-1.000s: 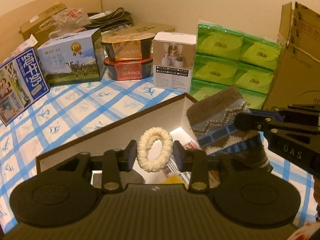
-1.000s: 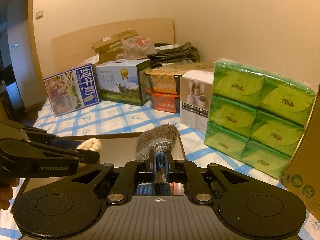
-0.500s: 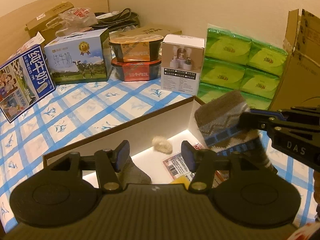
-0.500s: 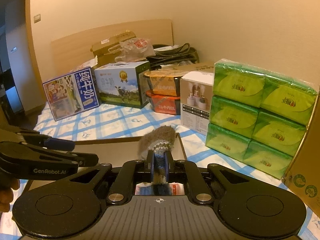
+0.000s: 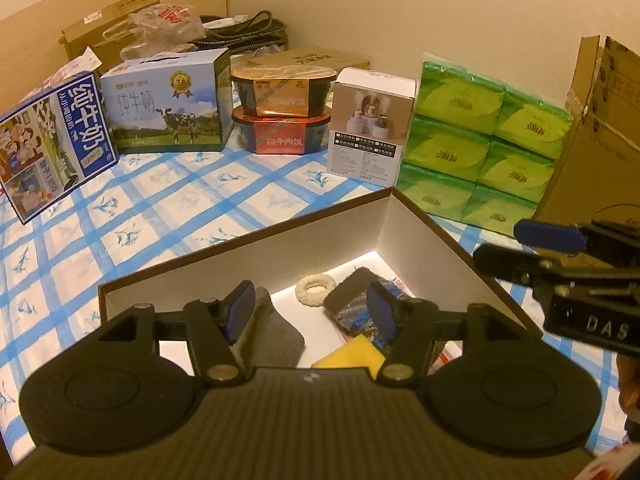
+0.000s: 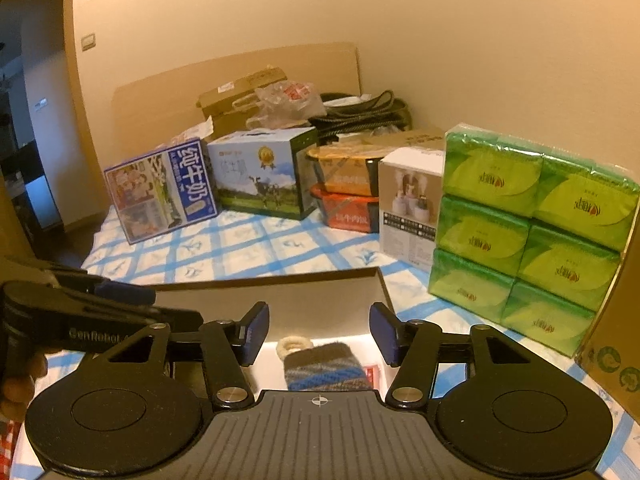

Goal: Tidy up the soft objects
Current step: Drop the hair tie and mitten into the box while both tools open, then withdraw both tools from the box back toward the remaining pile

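Note:
An open brown box (image 5: 248, 240) with a white inside sits on the blue-checked cloth. In it lie a cream scrunchie (image 5: 315, 289), a grey-and-blue knitted sock (image 5: 354, 310), a plain grey sock (image 5: 276, 332) and a yellow sponge (image 5: 352, 354). My left gripper (image 5: 311, 312) is open and empty above the box. My right gripper (image 6: 318, 334) is open and empty above the knitted sock (image 6: 324, 372) and the scrunchie (image 6: 294, 346). Each gripper shows at the edge of the other's view.
Milk cartons (image 5: 52, 148) (image 5: 168, 104), stacked food bowls (image 5: 284, 116) and a white product box (image 5: 370, 124) line the back. Green tissue packs (image 5: 484, 140) and a cardboard box (image 5: 596, 128) stand at the right. A printed leaflet (image 6: 372, 372) lies on the box floor.
My left gripper opened and dropped the scrunchie into the box. My right gripper then opened and let the knitted sock fall in beside it. Both grippers have risen a little.

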### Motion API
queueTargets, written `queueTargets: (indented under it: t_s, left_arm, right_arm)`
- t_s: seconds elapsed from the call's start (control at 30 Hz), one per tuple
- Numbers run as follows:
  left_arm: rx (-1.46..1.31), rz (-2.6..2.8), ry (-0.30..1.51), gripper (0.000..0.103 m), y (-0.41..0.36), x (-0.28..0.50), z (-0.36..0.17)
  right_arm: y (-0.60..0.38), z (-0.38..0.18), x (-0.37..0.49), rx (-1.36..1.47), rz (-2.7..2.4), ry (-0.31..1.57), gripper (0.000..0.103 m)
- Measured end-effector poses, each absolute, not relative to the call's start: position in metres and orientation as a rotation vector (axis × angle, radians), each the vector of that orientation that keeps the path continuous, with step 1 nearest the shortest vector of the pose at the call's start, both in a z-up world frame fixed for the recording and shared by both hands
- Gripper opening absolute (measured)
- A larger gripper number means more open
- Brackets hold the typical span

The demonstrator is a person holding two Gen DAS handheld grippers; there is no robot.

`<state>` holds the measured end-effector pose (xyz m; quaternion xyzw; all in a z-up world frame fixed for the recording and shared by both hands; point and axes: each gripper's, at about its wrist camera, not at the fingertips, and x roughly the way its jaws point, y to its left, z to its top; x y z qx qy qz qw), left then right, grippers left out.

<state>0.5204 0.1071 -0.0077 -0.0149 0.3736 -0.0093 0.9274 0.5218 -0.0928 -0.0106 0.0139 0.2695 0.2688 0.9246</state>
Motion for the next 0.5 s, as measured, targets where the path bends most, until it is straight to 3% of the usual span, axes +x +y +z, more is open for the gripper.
queueTargets:
  t_s: [0.5]
  left_arm:
    - [-0.087,-0.041,0.73,0.06,0.109,0.453,0.021]
  right_arm:
    - [-0.114,-0.003,0.47,0.085,0.569,0.605,0.07]
